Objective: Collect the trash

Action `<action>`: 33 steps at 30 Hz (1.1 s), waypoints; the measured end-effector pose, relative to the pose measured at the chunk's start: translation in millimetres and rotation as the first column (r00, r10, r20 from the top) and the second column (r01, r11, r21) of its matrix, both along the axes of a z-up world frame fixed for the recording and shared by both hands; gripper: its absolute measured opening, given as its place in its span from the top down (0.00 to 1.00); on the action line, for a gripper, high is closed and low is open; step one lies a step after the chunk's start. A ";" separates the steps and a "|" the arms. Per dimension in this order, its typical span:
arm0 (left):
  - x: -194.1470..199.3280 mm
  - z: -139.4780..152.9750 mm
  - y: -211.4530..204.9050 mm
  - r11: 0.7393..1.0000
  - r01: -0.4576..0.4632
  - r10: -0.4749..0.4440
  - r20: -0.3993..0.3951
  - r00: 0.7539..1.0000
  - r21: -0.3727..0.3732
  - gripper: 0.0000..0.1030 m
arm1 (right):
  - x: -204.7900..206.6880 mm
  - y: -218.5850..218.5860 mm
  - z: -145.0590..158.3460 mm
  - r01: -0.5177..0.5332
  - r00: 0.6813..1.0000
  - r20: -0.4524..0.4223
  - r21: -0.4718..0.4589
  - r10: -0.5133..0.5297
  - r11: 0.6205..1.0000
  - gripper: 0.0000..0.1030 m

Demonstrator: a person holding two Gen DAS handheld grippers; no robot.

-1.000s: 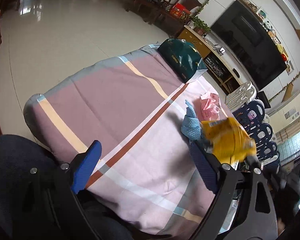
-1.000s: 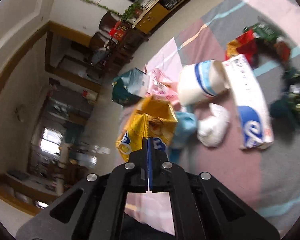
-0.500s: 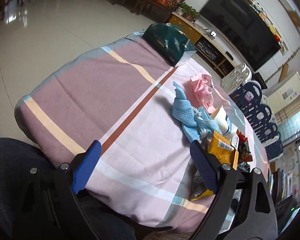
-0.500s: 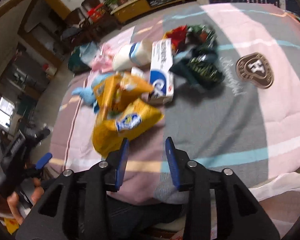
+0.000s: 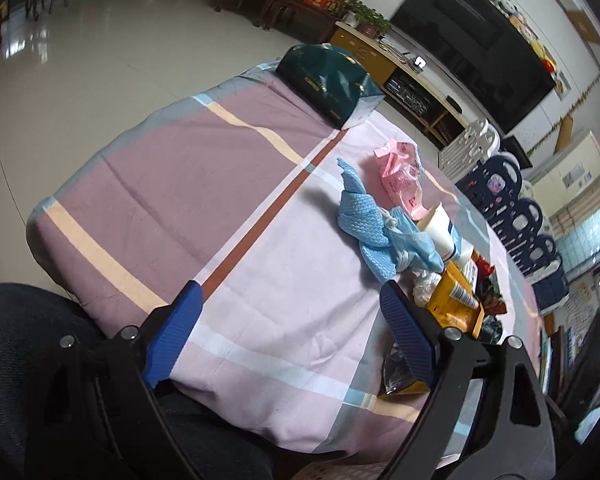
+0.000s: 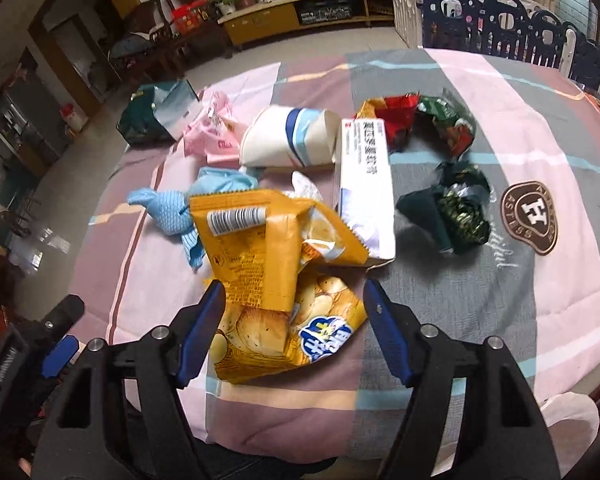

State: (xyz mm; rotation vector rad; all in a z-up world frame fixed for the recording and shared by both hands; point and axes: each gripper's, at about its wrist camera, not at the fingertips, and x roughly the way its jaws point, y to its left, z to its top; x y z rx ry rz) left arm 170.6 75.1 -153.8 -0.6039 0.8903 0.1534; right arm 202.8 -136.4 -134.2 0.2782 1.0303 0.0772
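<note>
Right gripper (image 6: pixel 294 308), a second ago clenched on the yellow chip bag (image 6: pixel 276 280), is opening its jaws; the bag lies released on the desk (image 6: pixel 500 280), uncollected. Left gripper (image 5: pixel 288 320) hangs open, empty.

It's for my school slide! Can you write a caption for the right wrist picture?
Right gripper opening over a yellow chip bag among trash on a striped cloth.

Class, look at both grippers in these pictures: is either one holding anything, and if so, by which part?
Nothing is held. The right gripper has opening jaws astride the yellow chip bag, pads off it. The left gripper stands open over bare tablecloth.
</note>
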 end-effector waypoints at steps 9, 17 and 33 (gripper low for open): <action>-2.6 -5.8 13.1 0.997 -0.049 0.049 -0.011 0.999 -0.064 0.12 | -2.1 33.8 -7.2 -0.066 0.996 -0.058 0.034 0.068 0.997 0.59; -7.6 -8.5 26.9 0.987 -0.122 0.121 -0.014 0.992 -0.100 0.10 | -2.4 51.3 -7.3 -0.115 0.990 -0.063 0.152 0.126 0.982 0.59; -6.8 -7.7 23.7 0.988 -0.122 0.121 -0.017 0.993 -0.093 0.09 | -16.9 9.3 -5.7 0.010 0.999 -0.038 0.110 -0.006 0.994 0.59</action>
